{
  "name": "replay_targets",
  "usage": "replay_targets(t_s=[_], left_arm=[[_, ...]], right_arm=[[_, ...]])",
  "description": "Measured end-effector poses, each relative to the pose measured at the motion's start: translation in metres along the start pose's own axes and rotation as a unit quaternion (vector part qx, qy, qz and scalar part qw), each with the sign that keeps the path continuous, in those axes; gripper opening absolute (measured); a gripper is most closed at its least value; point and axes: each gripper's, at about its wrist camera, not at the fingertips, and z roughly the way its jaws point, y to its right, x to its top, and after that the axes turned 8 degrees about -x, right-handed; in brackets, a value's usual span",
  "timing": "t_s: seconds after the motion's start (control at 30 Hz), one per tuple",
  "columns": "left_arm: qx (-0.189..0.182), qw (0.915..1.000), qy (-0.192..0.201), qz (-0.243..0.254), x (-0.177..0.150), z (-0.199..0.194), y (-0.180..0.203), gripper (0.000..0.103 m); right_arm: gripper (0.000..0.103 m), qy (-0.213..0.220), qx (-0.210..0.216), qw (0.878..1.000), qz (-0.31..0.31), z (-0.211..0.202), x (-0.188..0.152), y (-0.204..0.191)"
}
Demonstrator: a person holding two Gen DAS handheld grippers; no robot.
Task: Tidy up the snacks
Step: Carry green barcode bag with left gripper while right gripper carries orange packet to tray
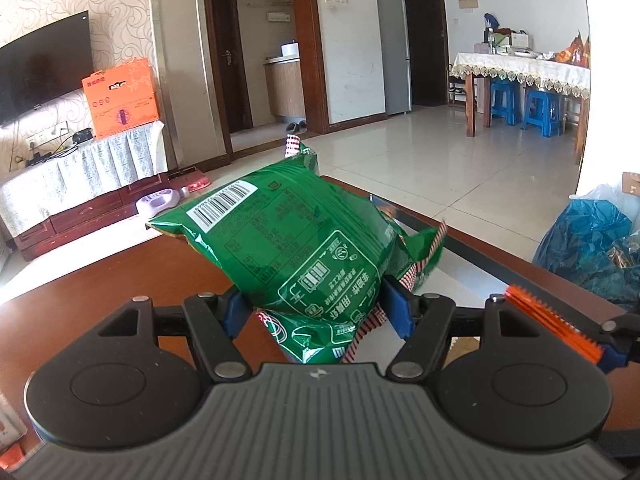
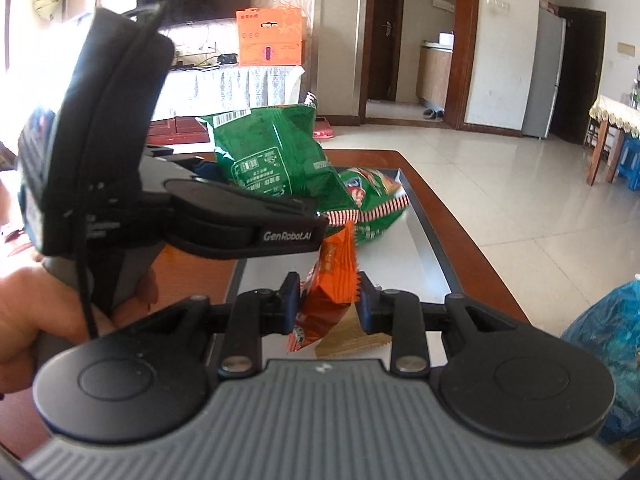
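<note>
left gripper (image 1: 320,312): clamped on green bag (image 1: 296,240), held above table (image 1: 100,276)
right gripper (image 2: 328,308): nearly closed, pinching orange packet (image 2: 332,280)
tray (image 2: 424,240): one green bag (image 2: 372,196) in
left: both held snacks unplaced

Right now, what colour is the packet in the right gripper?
Orange packet, shown best in the right wrist view, pinched in the right gripper.
</note>
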Motion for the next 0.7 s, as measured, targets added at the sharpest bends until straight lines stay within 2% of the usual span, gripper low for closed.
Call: replay_targets(t_s=[0.3,0.37,0.47,0.7], left_arm=[[-0.025,0.9996,-0.015,0.003,0.009,0.049,0.006,0.073],[-0.031,0.9993,-0.022,0.007,0.008,0.057,0.009,0.079],[-0.041,0.9989,-0.021,0.013,0.004,0.061,0.017,0.083],[-0.059,0.9979,-0.018,0.022,0.002,0.061,0.028,0.084]], right_arm=[[0.030,-0.015,-0.006,1.000,-0.002,0.002,-0.002,-0.007],[0.030,-0.019,-0.005,1.000,-0.002,0.002,-0.003,-0.009],[0.030,-0.021,-0.006,1.000,0.000,0.000,-0.004,-0.010],[0.030,-0.027,-0.006,1.000,0.004,0.001,0.001,-0.007]])
